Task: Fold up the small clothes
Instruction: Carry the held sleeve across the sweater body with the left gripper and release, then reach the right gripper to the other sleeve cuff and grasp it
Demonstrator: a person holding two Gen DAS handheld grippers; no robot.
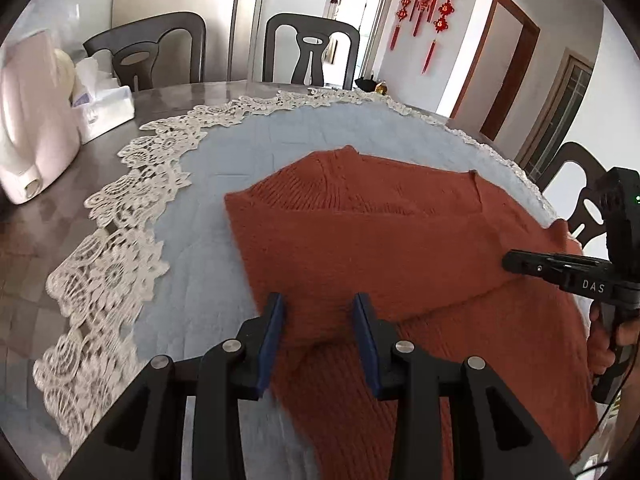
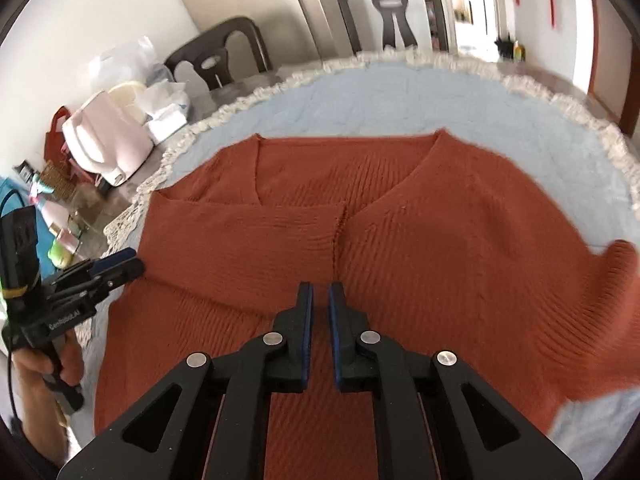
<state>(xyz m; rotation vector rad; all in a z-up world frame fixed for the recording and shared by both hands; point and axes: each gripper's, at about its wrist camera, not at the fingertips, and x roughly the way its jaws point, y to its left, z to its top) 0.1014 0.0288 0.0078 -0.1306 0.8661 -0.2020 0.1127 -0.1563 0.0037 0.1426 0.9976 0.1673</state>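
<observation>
A rust-orange knit sweater (image 1: pixel 380 248) lies flat on a light blue cloth (image 1: pixel 248 152); its V-neck points away, and it also shows in the right wrist view (image 2: pixel 420 232). One sleeve is folded across the chest. My left gripper (image 1: pixel 320 316) is open, its blue pads just above the sweater's left edge, holding nothing; it also shows in the right wrist view (image 2: pixel 120 266). My right gripper (image 2: pixel 320 300) hovers over the sweater's middle with its jaws nearly together and nothing between them; it also shows in the left wrist view (image 1: pixel 516 260).
The blue cloth has a cream lace border (image 1: pixel 120 240) on a dark table (image 1: pixel 36 232). A pale pink appliance (image 1: pixel 32 128) and a tissue box (image 1: pixel 104 108) stand at the left. Dark chairs (image 1: pixel 312 52) ring the far side.
</observation>
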